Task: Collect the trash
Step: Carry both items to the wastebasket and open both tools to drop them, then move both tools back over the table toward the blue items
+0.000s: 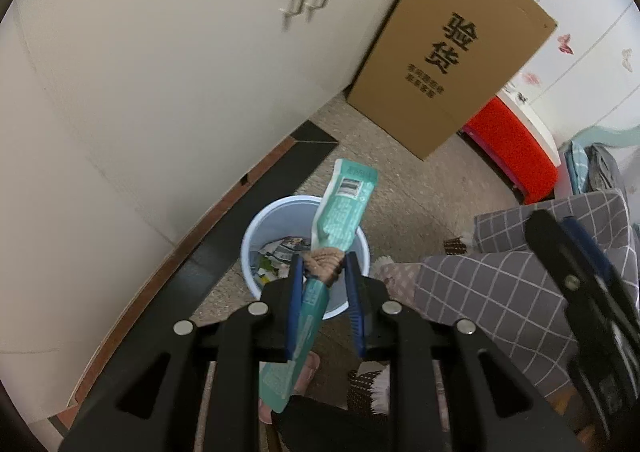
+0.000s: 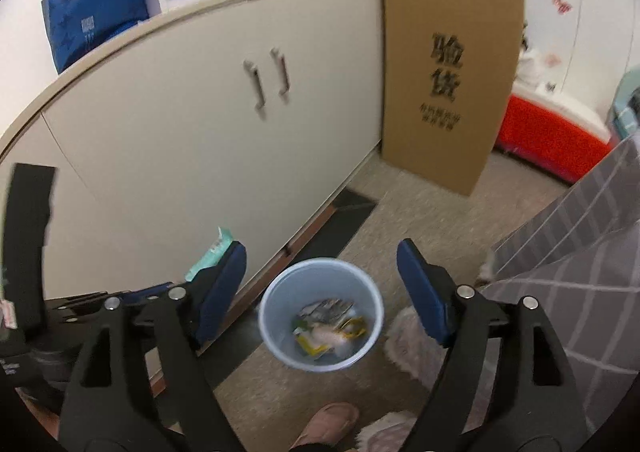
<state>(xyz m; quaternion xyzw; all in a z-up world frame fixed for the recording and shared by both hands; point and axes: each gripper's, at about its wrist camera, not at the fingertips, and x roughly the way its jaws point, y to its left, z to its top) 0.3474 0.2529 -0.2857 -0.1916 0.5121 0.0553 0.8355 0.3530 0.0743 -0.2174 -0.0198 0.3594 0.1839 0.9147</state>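
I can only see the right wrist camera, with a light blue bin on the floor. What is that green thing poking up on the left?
Observer: A long teal plastic wrapper with a barcode, pinched in the left hand-held gripper together with a small brown knitted scrap.
Operator: Is it over the bin?
Observer: In the left wrist view the wrapper lies across the round light blue plastic bin, whose rim shows behind it.
Operator: Is my gripper holding anything?
Observer: No, the right hand-held gripper is open and empty; only the bin's trash shows between its fingers.
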